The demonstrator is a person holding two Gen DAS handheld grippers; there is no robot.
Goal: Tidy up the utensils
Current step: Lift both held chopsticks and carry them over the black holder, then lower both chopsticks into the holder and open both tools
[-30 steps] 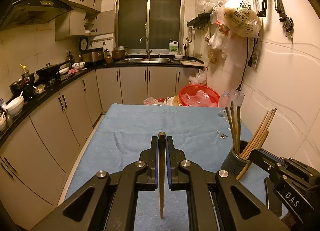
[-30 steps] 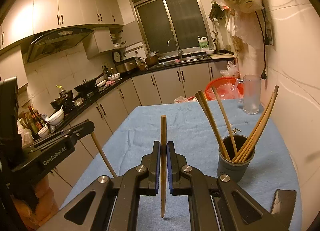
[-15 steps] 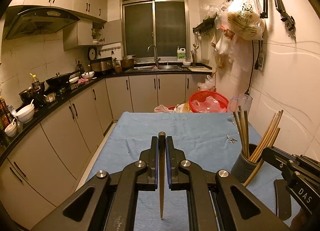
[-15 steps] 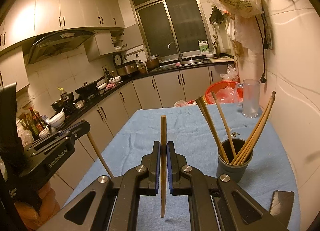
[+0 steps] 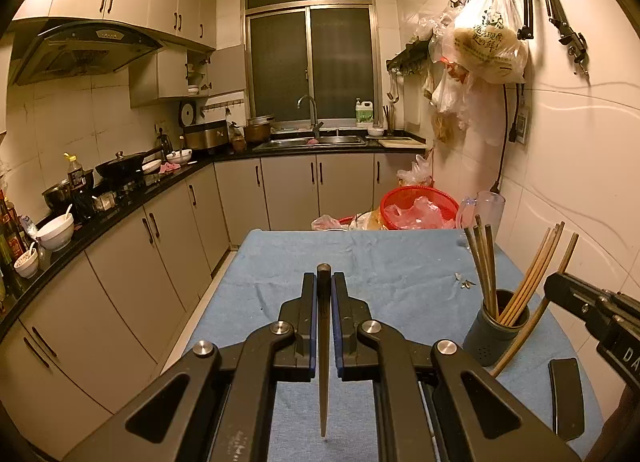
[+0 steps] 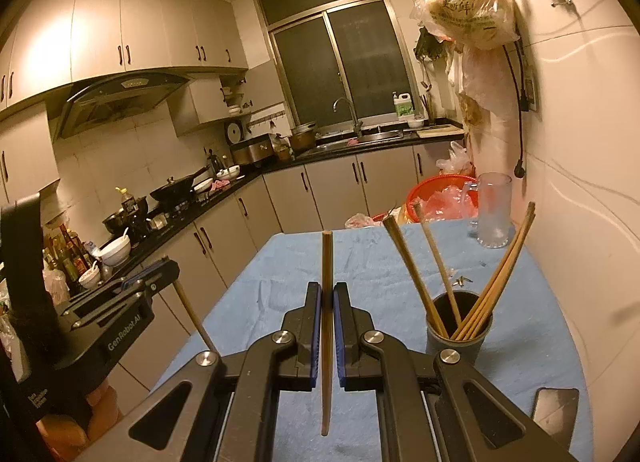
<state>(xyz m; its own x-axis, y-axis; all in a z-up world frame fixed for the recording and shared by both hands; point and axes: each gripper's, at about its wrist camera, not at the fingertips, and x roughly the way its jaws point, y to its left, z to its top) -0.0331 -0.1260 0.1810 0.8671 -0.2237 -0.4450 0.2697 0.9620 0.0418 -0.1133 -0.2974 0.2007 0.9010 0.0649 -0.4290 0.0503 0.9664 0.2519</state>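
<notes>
My left gripper [image 5: 323,282] is shut on a dark chopstick [image 5: 323,350] that stands upright between its jaws above the blue cloth. My right gripper [image 6: 327,290] is shut on a light wooden chopstick [image 6: 327,326], also upright. A dark holder cup [image 5: 496,328] with several chopsticks stands on the cloth to the right; it also shows in the right wrist view [image 6: 458,328]. The right gripper appears at the right edge of the left wrist view [image 5: 592,306], just right of the cup. The left gripper appears at the left of the right wrist view [image 6: 120,302].
A blue cloth [image 5: 380,262] covers the table. A red basket [image 5: 418,208] and a clear glass mug [image 6: 494,212] stand at the far end. A dark flat object [image 5: 564,398] lies near the right front. Kitchen counters run along the left; a wall is on the right.
Both grippers have risen and tilted up a little, so more of the kitchen shows. Each still holds its chopstick. The cup has not moved.
</notes>
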